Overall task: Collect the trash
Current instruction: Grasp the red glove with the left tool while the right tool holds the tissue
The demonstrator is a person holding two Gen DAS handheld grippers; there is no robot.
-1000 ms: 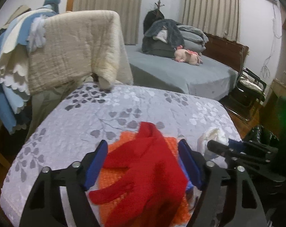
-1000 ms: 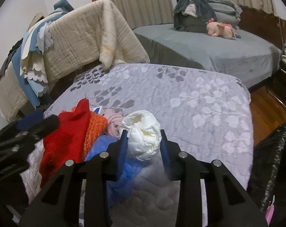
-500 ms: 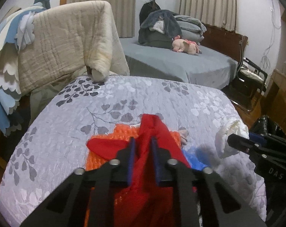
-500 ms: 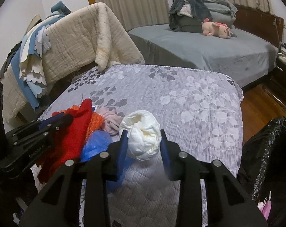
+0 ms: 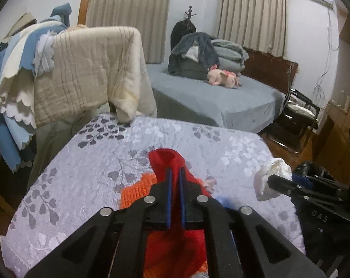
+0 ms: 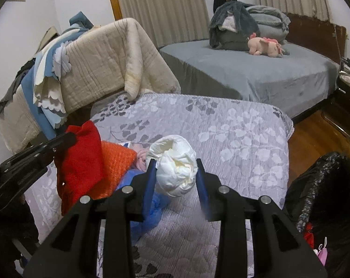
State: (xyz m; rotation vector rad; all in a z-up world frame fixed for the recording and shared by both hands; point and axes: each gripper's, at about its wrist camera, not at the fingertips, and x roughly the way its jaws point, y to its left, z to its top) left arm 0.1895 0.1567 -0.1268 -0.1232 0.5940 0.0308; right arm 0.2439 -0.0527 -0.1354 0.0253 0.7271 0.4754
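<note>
My left gripper (image 5: 174,173) is shut on a red knitted glove (image 5: 168,159) and lifts it above the grey leaf-patterned bedspread (image 5: 100,162). The glove also shows in the right wrist view (image 6: 82,159). An orange knitted piece (image 5: 135,188) lies under it, with a pink cloth (image 6: 141,156) and a blue plastic piece (image 6: 151,210) beside it. My right gripper (image 6: 176,173) is shut on a crumpled white wad (image 6: 175,166), held above the bedspread. The wad also shows in the left wrist view (image 5: 271,177).
A black trash bag (image 6: 323,185) stands open at the right of the bed. A beige quilt (image 5: 89,74) hangs over a rack at the back left. A second bed (image 5: 209,99) with folded blankets and a pink plush toy (image 5: 223,80) lies behind.
My left gripper closed on the red glove and raised it off the orange piece. My right gripper kept its hold on the white wad and lifted it slightly to the right.
</note>
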